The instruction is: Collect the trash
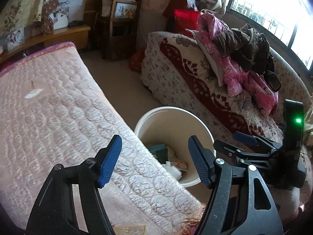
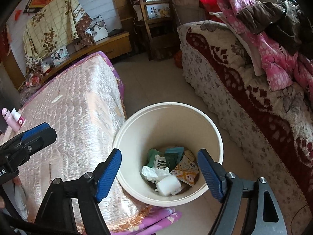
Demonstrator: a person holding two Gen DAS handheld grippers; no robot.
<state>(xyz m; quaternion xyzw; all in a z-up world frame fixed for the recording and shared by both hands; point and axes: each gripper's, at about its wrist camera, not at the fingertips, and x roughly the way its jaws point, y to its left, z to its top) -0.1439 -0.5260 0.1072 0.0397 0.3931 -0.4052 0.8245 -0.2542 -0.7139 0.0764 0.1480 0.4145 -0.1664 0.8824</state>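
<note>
A cream trash bucket point(image 2: 215, 129) stands on the floor between the bed and the sofa; it also shows in the left wrist view point(image 1: 168, 110). Inside lie green packets point(image 2: 166, 156), a crumpled white tissue point(image 2: 154, 173), a white wad point(image 2: 168, 185) and an orange wrapper point(image 2: 185, 171). My right gripper point(image 2: 159, 173) is open and empty, right above the bucket's mouth. My left gripper point(image 1: 155, 159) is open and empty, over the mattress edge beside the bucket. A white scrap point(image 1: 33, 93) lies on the mattress; it also shows in the right wrist view point(image 2: 56, 98).
The pink quilted mattress point(image 1: 58, 117) fills the left. A sofa with a red floral cover point(image 2: 244, 90) and piled clothes point(image 1: 240, 58) is on the right. Pink bottles point(image 2: 14, 119) stand at the mattress's left. A wooden chair point(image 1: 119, 25) stands at the back.
</note>
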